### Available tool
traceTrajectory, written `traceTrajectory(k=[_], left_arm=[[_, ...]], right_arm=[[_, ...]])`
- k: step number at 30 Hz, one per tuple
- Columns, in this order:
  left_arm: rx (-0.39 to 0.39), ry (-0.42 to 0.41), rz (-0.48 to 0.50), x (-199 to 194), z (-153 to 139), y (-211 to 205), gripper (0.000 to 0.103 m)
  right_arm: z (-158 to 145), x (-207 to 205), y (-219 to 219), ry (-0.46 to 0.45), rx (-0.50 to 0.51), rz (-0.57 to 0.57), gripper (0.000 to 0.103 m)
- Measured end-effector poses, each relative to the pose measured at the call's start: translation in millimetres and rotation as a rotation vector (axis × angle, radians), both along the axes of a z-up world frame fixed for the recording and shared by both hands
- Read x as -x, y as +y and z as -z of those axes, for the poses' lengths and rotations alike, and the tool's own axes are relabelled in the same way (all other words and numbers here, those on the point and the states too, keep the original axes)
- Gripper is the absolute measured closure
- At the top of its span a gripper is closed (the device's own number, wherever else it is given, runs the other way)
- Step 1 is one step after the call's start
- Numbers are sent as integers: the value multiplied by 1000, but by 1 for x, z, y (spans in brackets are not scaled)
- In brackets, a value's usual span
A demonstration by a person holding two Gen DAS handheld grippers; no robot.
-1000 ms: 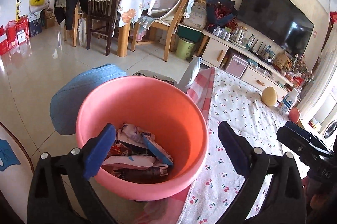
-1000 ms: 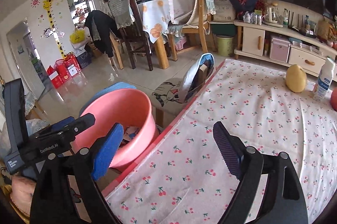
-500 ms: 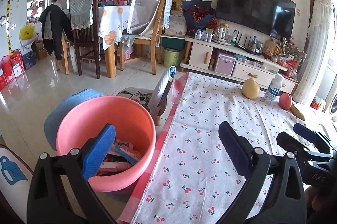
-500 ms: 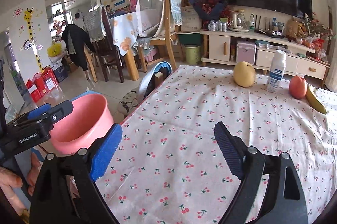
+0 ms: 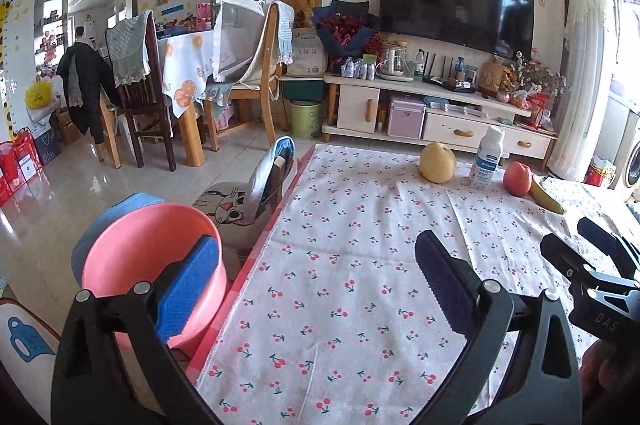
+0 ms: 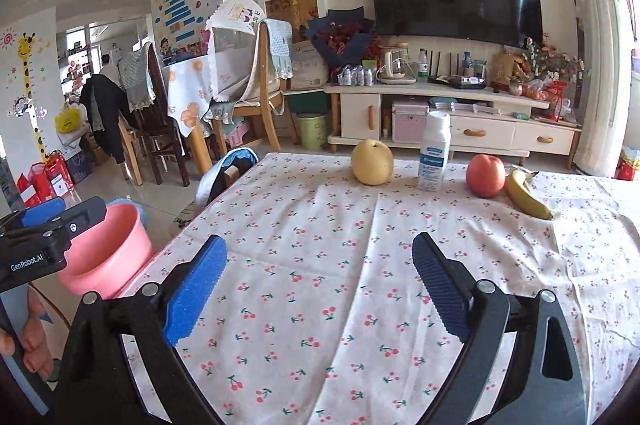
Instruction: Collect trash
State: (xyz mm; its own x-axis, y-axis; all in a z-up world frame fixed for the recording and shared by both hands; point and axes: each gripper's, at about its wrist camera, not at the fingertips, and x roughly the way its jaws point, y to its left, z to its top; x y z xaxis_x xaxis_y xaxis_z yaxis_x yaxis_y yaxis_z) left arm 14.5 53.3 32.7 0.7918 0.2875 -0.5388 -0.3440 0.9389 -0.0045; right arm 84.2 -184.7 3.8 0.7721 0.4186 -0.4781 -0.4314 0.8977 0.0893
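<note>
A pink plastic basin (image 5: 132,245) stands beside the table's left edge, also in the right wrist view (image 6: 108,249); its contents are hidden from here. My left gripper (image 5: 316,289) is open and empty above the cherry-print tablecloth (image 5: 360,225) near that edge. My right gripper (image 6: 320,289) is open and empty over the middle of the tablecloth (image 6: 340,217). No loose trash shows on the cloth.
At the table's far side stand a yellow pear (image 6: 372,167), a white bottle (image 6: 435,153), a red apple (image 6: 485,175) and a banana (image 6: 526,201). A blue stool (image 5: 120,209) sits behind the basin. Chairs (image 5: 256,73) and a TV cabinet (image 5: 440,113) stand beyond.
Both grippers have lifted and swung right, from above the pink basin to over the tablecloth. The wrappers inside the basin have gone out of sight. Both stayed open.
</note>
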Motion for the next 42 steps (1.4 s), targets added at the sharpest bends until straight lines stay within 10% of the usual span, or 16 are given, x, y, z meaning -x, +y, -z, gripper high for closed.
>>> traceTrajectory(k=[42], left_arm=[[-42, -75, 229, -76, -22, -189, 4]], right_arm=[[-17, -4, -197, -194, -9, 420, 9]])
